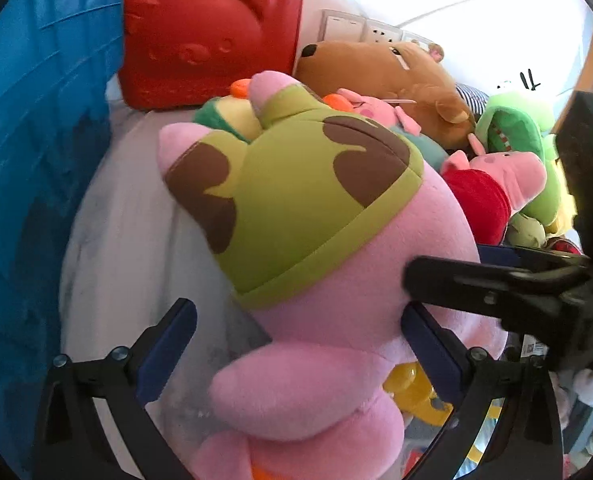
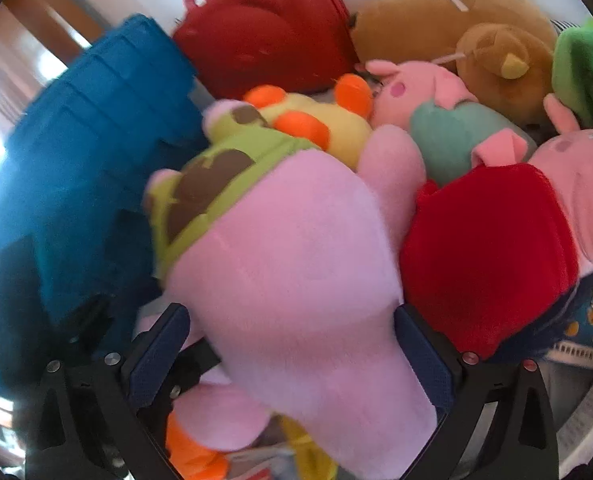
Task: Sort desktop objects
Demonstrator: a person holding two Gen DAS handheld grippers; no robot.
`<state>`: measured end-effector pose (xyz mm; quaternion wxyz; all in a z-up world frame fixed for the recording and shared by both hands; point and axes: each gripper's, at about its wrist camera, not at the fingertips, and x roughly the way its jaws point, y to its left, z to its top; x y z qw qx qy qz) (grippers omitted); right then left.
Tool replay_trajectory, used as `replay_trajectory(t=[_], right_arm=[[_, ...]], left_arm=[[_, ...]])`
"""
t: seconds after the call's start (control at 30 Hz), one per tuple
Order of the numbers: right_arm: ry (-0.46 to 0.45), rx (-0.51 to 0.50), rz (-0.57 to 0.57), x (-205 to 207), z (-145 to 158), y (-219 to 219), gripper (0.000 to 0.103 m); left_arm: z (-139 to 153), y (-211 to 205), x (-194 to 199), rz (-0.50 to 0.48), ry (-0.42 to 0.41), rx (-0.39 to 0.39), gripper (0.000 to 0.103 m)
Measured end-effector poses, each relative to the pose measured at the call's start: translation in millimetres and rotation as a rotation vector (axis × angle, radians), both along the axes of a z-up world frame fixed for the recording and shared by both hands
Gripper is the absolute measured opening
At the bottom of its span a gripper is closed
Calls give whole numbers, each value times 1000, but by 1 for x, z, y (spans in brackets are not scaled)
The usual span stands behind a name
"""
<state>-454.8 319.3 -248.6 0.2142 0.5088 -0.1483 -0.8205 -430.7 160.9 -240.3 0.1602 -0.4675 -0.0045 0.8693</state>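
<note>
The big pink plush toy with a green, brown-patched cap (image 1: 320, 216) lies on the pale tabletop (image 1: 136, 240) at the near edge of a heap of soft toys, cap end toward the blue ribbed plastic crate (image 1: 36, 160) that stands just beside it on the left. Its size seems to be why both tools are on it at once. The left gripper (image 1: 300, 344) stands with its blue-padded fingers as wide as they go, straddling the lower body; the far-side pad (image 1: 428, 344) lies against the plush, the near one stands clear of it, so nothing is squeezed. The right gripper (image 2: 292, 352), equally wide, brackets the rounded pink bulk from the other side; its pads sit at the plush's flanks, and whether they press cannot be told through the blur. One of its black fingers reaches across the left wrist view and rests against the toy's side. Judged from the task, the toy is being set down or taken up with the crate as the likely destination. Packed behind it are a yellow plush with orange knobs (image 2: 316, 120), a pink pig plush in teal (image 2: 436, 116), another pig in a red dress (image 2: 492, 248), a brown bear plush (image 1: 396, 80) and a green frog plush (image 1: 516, 128). A red moulded carry case with a handle (image 1: 212, 36) leans on the white wall.
</note>
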Motion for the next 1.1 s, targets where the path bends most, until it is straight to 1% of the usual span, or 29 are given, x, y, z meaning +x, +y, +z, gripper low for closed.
replay_trajectory(t=[0.13,0.2,0.23,0.27,0.37,0.47,0.53,0.6,0.63,0.67,0.7,0.73,0.77,0.8,0.83,0.9,0.97,1.07,1.1], right_arm=[[-6,-9,5,-9,-14,-2,103],[18,10,7,-8,-15,-6,103],[31,20,8,-7,-16,-8,103],[41,31,8,-6,-15,-10,101],[56,26,-5,1,-11,-8,94],[75,13,-9,8,-3,-5,92],[87,12,-11,14,5,-4,92],[88,15,-19,20,11,-2,89],[84,19,-23,22,12,-1,87],[75,25,-24,23,12,-2,86],[69,36,-26,24,11,-1,85],[63,47,-29,26,11,1,86],[62,42,-34,27,11,3,89],[61,33,-40,28,11,7,91],[65,28,-47,26,13,8,94],[66,23,-51,20,16,9,103],[51,18,-39,10,14,7,103],[30,15,-17,-4,2,2,103],[27,14,-12,-8,-3,1,103]], left_arm=[[-11,-3,-10,7,-28,33,103],[-11,-1,-11,-2,-25,48,94],[-9,1,-9,-13,-13,46,83],[-6,4,-6,-26,2,42,79],[-1,8,-1,-36,20,34,74],[12,10,8,-56,43,30,67],[20,11,14,-61,57,23,66],[22,9,15,-55,50,22,66],[20,6,15,-44,36,21,66],[18,4,15,-31,20,21,72],[15,2,14,-14,9,9,81],[13,-1,13,8,9,-10,103],[11,-5,13,31,12,-28,103],[9,-8,10,35,6,-22,103],[7,-10,7,28,-6,-12,103],[6,-9,1,4,-12,-8,103],[4,-4,-5,-25,-10,2,103],[-7,-3,-15,-38,-40,33,103],[-10,-5,-20,-39,-54,54,103]])
